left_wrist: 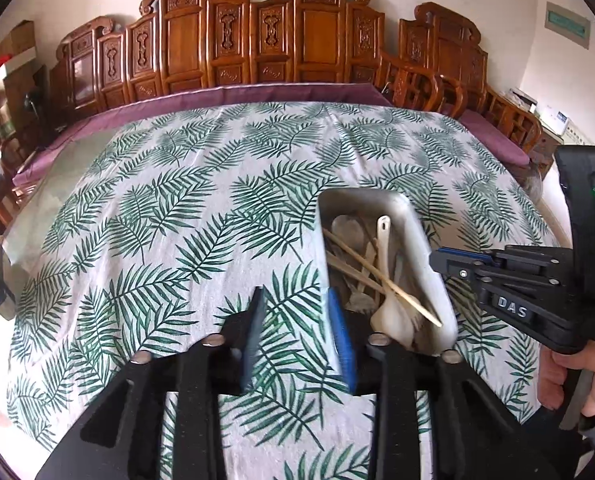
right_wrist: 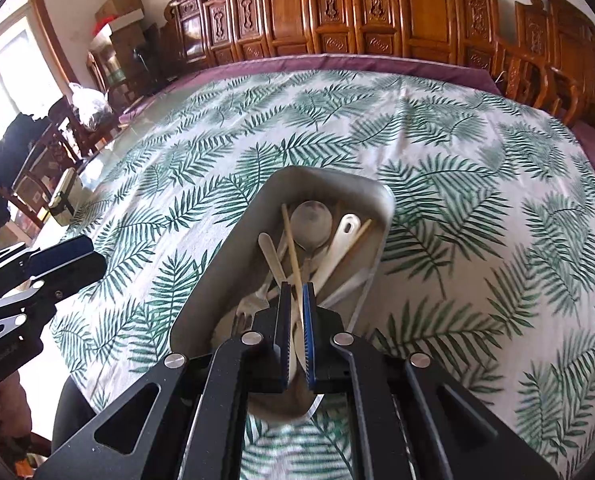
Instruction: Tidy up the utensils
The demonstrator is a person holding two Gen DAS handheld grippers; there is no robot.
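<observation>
While a leaf-print cloth (left_wrist: 177,208) fills most of both views, a metal tray (right_wrist: 225,264) of utensils sits at centre in the right wrist view and right of centre in the left one. Lower centre, the left gripper (left_wrist: 297,320) stands open over bare cloth, nothing between its pads. Closed, the right gripper (right_wrist: 296,308) pinches a chopstick (right_wrist: 291,240) above the tray, beside a white spoon (right_wrist: 339,244).

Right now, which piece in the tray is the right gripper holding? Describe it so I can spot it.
On the leaf-print tablecloth sits a grey metal tray full of utensils. The right gripper is shut on a thin wooden chopstick, the bare straight stick rising past the round metal spoon, unlike the white plastic pieces.
</observation>
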